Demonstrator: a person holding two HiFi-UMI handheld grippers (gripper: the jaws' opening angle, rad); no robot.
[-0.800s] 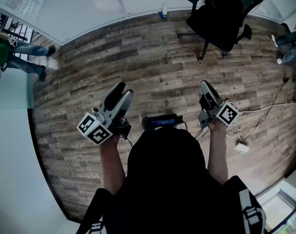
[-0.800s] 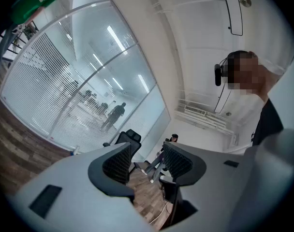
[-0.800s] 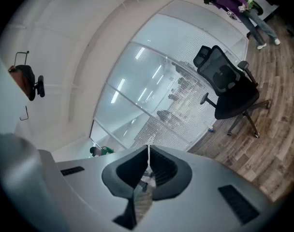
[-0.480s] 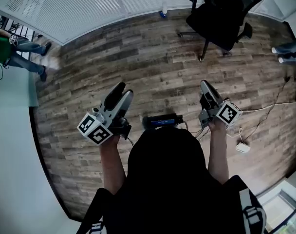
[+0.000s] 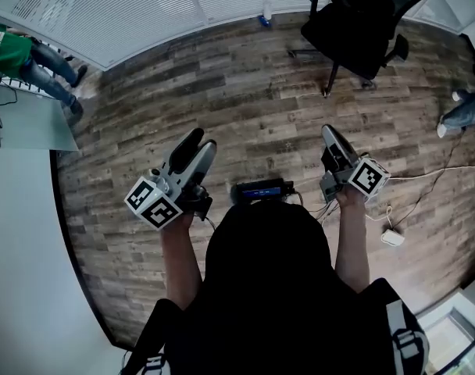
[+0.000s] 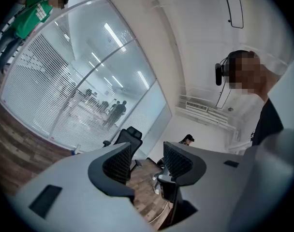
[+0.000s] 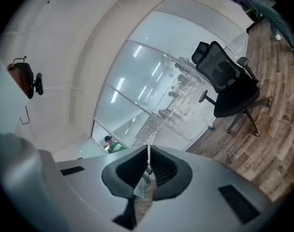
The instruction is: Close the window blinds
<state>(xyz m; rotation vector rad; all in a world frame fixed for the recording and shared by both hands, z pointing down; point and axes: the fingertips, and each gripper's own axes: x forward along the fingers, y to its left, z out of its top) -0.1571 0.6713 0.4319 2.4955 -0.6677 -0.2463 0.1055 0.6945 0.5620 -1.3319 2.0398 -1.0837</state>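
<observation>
Step in hand: judged to be the approach; both tools are held level over the wooden floor (image 5: 222,92), well apart from the window blinds (image 5: 120,6) that run along the floor's far edge
Left gripper (image 5: 198,141): jaws stand well apart; nothing is between them
Right gripper (image 5: 330,133): jaws are pressed together; they hold nothing
Doing it well: walk up to the blinds first, passing left of the black office chair (image 5: 362,22) near the floor's far right corner; no cord or wand can be made out from here, so find it before reaching; the spread left gripper looks the readier to take it; close squarely on it and work it steadily, not in jerks
Containers: one small bottle (image 5: 262,14) stands at the foot of the blinds on the floor's far edge; what it holds cannot be told; keep feet and tools off it
</observation>
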